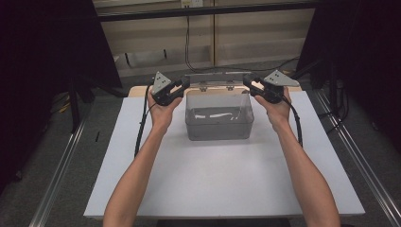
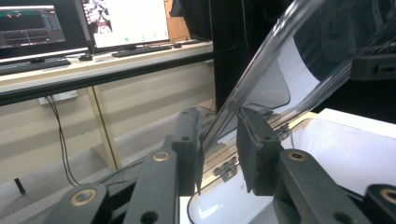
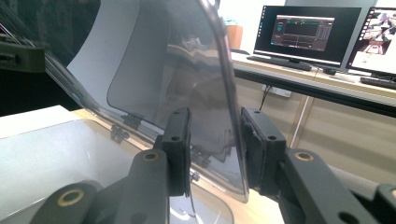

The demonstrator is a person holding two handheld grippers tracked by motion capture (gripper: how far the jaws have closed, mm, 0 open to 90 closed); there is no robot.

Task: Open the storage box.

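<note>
A clear plastic box [image 1: 218, 130] stands at the far middle of the white board, its hinged clear lid [image 1: 215, 76] raised nearly upright behind it. My left gripper [image 1: 185, 84] is at the lid's left end and my right gripper [image 1: 247, 81] at its right end. In the left gripper view the lid [image 2: 289, 60] rises slantwise out of my left gripper [image 2: 219, 140], whose jaws are shut on its edge. In the right gripper view the lid's curved edge [image 3: 219, 70] runs between the jaws of my right gripper [image 3: 215, 140], which are closed against it.
The white board [image 1: 213, 179] covers the table in front of the box. Metal rails [image 1: 56, 170] run along both sides. A bench with monitors [image 2: 123, 21] and keyboards stands beyond the table. Small hinges [image 2: 227, 167] join the lid to the box's back rim.
</note>
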